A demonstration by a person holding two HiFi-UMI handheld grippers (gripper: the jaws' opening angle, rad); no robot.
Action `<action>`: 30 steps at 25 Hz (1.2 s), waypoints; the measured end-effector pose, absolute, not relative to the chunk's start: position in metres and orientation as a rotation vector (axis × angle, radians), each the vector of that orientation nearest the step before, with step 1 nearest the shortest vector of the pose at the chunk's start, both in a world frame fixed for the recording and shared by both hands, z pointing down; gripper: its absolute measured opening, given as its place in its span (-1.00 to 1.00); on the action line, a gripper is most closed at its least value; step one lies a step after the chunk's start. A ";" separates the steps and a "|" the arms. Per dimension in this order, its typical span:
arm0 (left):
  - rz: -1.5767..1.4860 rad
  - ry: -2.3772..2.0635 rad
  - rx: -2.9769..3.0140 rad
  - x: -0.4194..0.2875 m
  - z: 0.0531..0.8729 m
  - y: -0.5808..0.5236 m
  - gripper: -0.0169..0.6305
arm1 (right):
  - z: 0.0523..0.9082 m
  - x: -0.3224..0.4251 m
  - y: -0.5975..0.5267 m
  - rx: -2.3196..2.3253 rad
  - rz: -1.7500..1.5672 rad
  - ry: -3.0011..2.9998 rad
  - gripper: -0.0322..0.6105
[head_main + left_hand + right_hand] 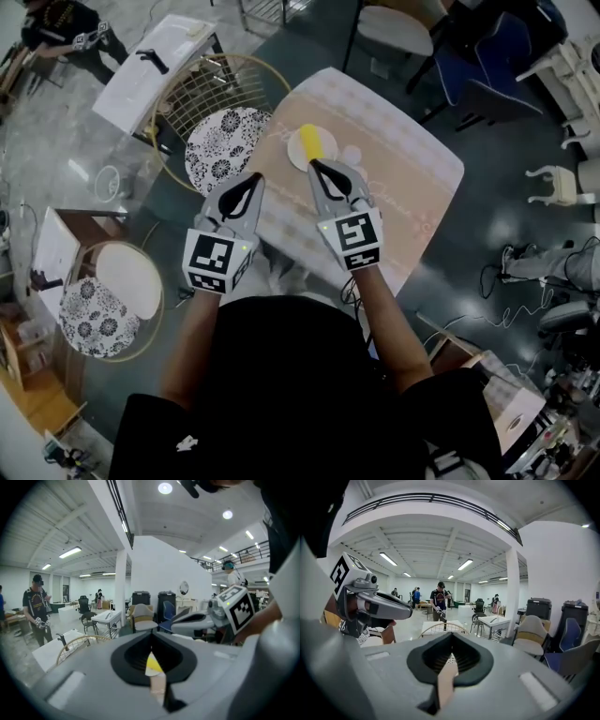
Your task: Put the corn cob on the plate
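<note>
A yellow corn cob [310,142] lies on a small white plate [297,157] on the table with the pale pink cloth [412,178]. My right gripper [315,167] hovers just on my side of the plate, shut with nothing between its fingers. My left gripper [254,179] hangs beside it to the left, over the table's edge, also shut and empty. In the left gripper view the closed gripper [151,633] leaves a slit that shows a bit of corn [152,661]. In the right gripper view the gripper [451,633] is shut on nothing, looking out across the room.
A pale round thing [352,155] sits right of the plate. A gold wire chair with a patterned cushion [223,141] stands left of the table, and a second one [105,298] nearer me. A white table [159,58] and a person [61,33] are farther off.
</note>
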State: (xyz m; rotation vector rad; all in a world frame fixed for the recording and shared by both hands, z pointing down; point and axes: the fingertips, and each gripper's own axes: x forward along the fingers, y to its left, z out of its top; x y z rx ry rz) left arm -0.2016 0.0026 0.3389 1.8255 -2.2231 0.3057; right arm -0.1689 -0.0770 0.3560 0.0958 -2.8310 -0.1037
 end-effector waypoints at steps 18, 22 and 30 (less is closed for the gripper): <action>0.203 -2.252 1.934 -0.210 0.306 0.049 -0.97 | 0.314 -0.174 -0.016 0.157 -0.100 -2.898 -0.89; 0.207 -2.223 1.966 -0.202 0.307 0.066 -0.97 | 0.309 -0.168 0.006 0.176 -0.104 -2.904 -0.89; 0.226 -2.193 2.026 -0.201 0.299 0.094 -0.97 | 0.294 -0.168 0.038 0.231 -0.110 -2.924 -0.89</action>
